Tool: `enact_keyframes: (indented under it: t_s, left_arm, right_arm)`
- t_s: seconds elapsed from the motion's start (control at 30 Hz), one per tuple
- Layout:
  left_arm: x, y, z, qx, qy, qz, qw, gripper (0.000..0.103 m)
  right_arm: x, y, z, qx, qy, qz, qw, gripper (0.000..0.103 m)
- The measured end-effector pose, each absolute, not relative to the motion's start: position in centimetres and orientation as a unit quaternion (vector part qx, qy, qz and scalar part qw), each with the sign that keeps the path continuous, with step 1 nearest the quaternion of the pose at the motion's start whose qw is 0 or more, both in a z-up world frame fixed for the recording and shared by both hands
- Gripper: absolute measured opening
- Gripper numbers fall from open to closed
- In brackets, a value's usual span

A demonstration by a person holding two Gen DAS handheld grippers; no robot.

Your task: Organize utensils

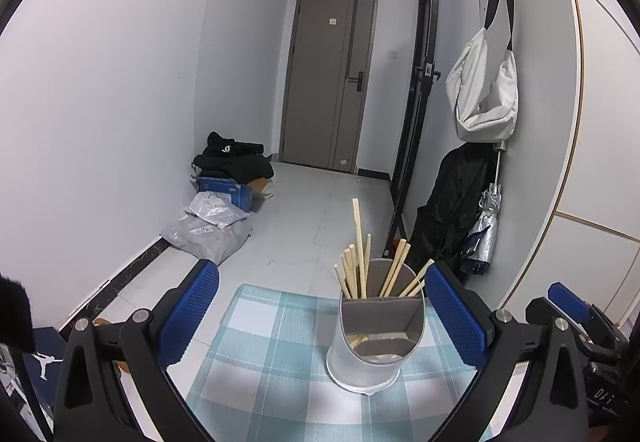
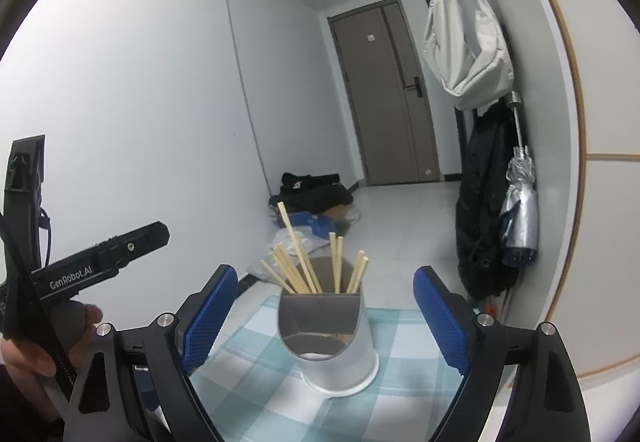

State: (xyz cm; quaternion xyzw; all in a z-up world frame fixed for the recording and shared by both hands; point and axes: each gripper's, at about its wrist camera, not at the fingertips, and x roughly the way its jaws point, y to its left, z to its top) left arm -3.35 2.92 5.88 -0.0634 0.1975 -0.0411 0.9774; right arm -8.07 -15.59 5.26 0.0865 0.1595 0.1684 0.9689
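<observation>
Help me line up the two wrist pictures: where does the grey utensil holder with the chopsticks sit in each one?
Left wrist view: the utensil holder stands right of centre, low in the picture, on the checked cloth, nearer the right blue pad.
Right wrist view: the utensil holder stands about centre, low, between the two blue pads.
Shared landmark: the white bag hanging on the right wall.

The utensil holder (image 1: 374,342) stands on the tablecloth (image 1: 256,354), toward its far right part in the left wrist view. Chopsticks (image 1: 360,262) stand in its rear compartment; one seems to lie low in the front compartment. Behind the table, a pile of bags and clothes (image 1: 228,194) lies on the floor along the left wall. A bag (image 1: 484,90) hangs on the right wall above a coat (image 1: 452,210) and an umbrella (image 1: 486,226). A door (image 1: 324,82) closes the far end
</observation>
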Motion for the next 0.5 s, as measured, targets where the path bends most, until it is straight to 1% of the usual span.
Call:
enact_keyframes:
  t_s: [0.5]
  left_arm:
    - [-3.72, 2.49, 5.78, -0.056, 0.197, -0.034, 0.978, 0.101]
  right_arm:
    - [-8.91, -15.86, 5.27, 0.087, 0.151, 0.167, 0.970, 0.090]
